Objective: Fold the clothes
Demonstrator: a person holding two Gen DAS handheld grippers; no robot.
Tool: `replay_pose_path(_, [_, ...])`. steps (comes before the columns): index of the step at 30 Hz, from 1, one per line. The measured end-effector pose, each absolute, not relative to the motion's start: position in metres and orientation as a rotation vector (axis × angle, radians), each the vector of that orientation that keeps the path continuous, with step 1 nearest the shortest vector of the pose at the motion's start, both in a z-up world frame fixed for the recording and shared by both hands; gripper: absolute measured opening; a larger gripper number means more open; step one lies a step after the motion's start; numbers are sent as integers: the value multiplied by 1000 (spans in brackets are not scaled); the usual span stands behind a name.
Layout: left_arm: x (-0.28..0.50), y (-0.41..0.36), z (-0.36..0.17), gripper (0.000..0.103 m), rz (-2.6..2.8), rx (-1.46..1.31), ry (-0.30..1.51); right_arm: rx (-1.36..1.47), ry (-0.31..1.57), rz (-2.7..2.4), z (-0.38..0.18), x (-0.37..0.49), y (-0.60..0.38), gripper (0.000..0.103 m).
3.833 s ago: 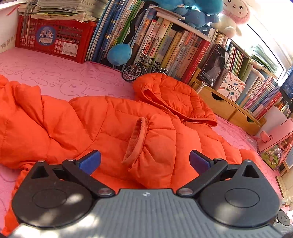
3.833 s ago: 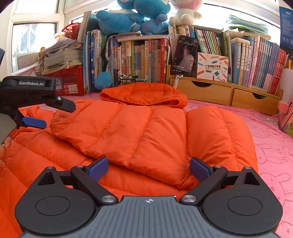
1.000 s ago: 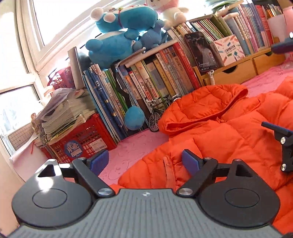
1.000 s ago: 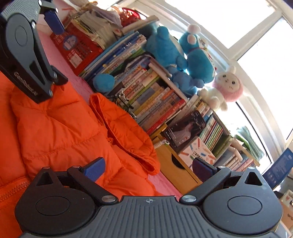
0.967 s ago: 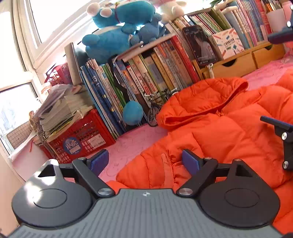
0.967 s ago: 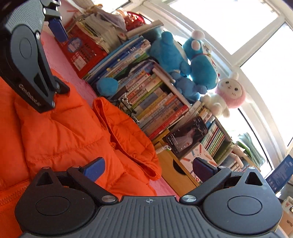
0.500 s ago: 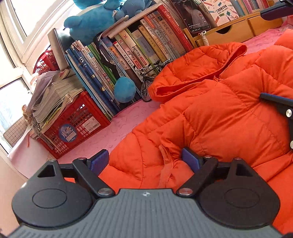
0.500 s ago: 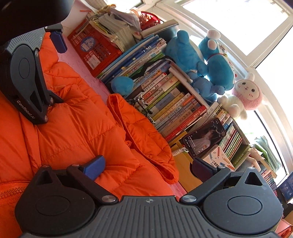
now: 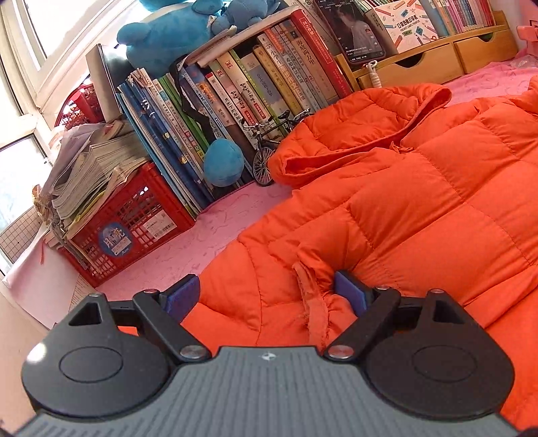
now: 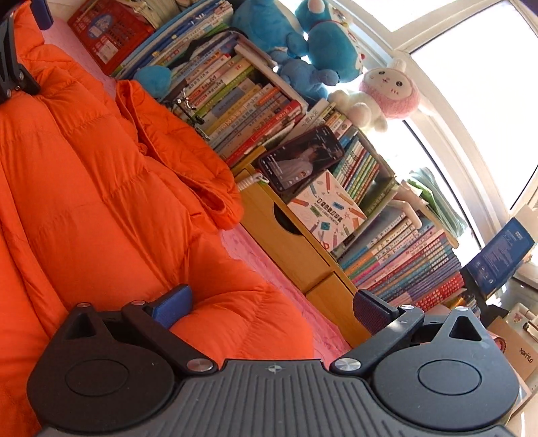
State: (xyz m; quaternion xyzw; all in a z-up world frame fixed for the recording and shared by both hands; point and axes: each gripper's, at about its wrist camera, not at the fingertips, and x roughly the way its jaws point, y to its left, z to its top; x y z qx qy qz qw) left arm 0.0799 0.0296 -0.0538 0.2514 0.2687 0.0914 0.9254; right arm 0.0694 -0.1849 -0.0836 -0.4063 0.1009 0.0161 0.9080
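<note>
An orange puffer jacket [image 9: 420,208] lies spread on the pink patterned surface [image 9: 175,255], its hood [image 9: 363,127] toward the books. My left gripper [image 9: 265,294] stands wide around a thick fold of sleeve with a frayed cuff strip [image 9: 311,302]; both blue pads press into the padding. In the right wrist view my right gripper [image 10: 270,309] is open over the jacket's [image 10: 101,201] right edge. Its left pad rests against the bulging fabric and its right finger hangs free over the pink surface. One blue pad [image 10: 43,15] of the left gripper shows at the top left.
A red crate [image 9: 127,218] piled with papers, a row of books [image 9: 252,94], a blue plush ball [image 9: 223,161] and a model bicycle [image 9: 269,148] line the back. Wooden drawers [image 10: 296,248], a phone [image 10: 302,161] and plush toys [image 10: 386,90] stand behind the right edge.
My right gripper has moved along the jacket toward its right edge and sunk closer to it, leaving the left wrist view. The left gripper has tilted downward, the same sleeve fold still between its pads.
</note>
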Motion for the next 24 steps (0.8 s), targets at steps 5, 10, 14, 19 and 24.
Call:
replay_pose_path(5, [79,30,-53,89,182,511,551,-819,264,-42,-81,73,-216,102])
replay_pose_path(10, [79,31,-53,89,177,507,551,-783,334,-127,-80,77,-248,102])
replay_pose_path(14, [80,31,-52,89,177,506,551,-748,390,-196,-73,76,-264,102])
replay_pose_path(19, [79,32,-52,89,176,502,552,-752,244,-167,-47,61,-237,103])
replay_pose_path(24, [80,32,-51,89,174,498,553,-790,83,37,-34,55,-156,103])
